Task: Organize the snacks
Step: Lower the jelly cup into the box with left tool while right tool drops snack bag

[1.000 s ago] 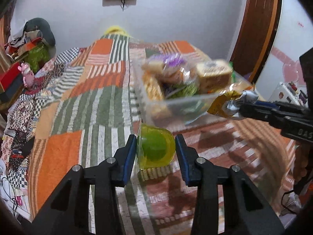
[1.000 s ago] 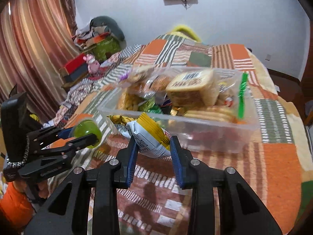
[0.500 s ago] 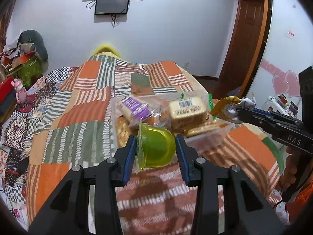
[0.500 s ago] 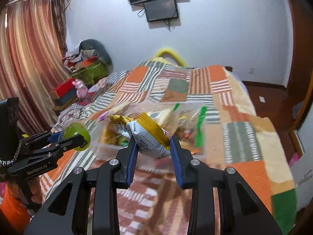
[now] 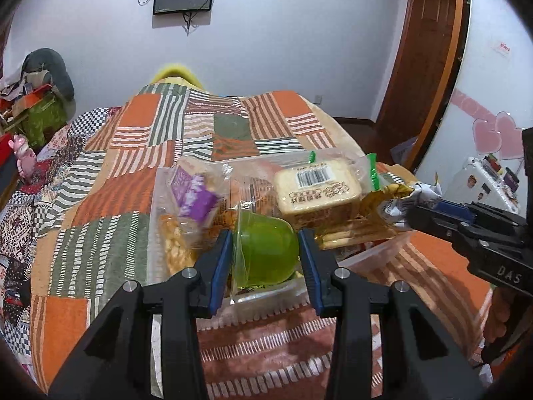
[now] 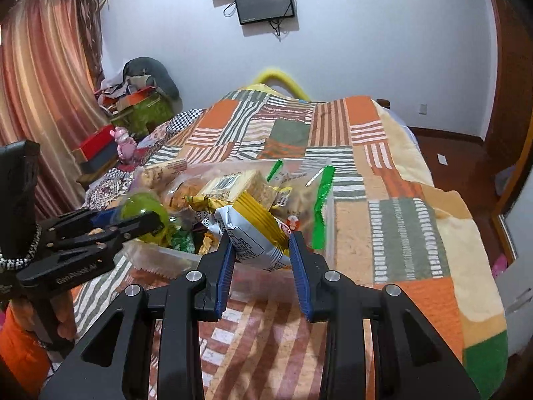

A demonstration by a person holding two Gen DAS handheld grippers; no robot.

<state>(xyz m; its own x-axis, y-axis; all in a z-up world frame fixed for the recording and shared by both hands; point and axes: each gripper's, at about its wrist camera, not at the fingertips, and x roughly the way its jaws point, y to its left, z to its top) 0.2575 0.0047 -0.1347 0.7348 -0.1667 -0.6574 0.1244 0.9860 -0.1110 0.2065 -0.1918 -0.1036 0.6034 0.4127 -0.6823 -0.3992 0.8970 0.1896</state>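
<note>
Readable writing first: the right gripper's black body is showing "DAS" in the left wrist view, and the left gripper's side is reading something like "GenRobot.AI", a bit soft. The tan square biscuit pack [image 5: 318, 190] is showing a barcode sticker on top, plus print too small to read.

The left gripper [image 5: 266, 258] is squeezing a translucent green plastic jelly cup [image 5: 266, 250] between its blue pads, jaws narrowed to the cup's width. It's hanging over the near edge of the clear plastic snack bin [image 5: 373, 253], which is sitting on the orange-and-green patchwork bedspread [image 5: 110, 200].

The right gripper [image 6: 260, 250] is clamping a white-and-yellow crinkly snack packet [image 6: 250, 230] with tiny print, jaws nearly closed. It's hovering over the bin's near side, right of the cup.

The bin is already piled with a purple-labelled packet [image 5: 196, 196] and green-zip bags [image 6: 321, 206].
</note>
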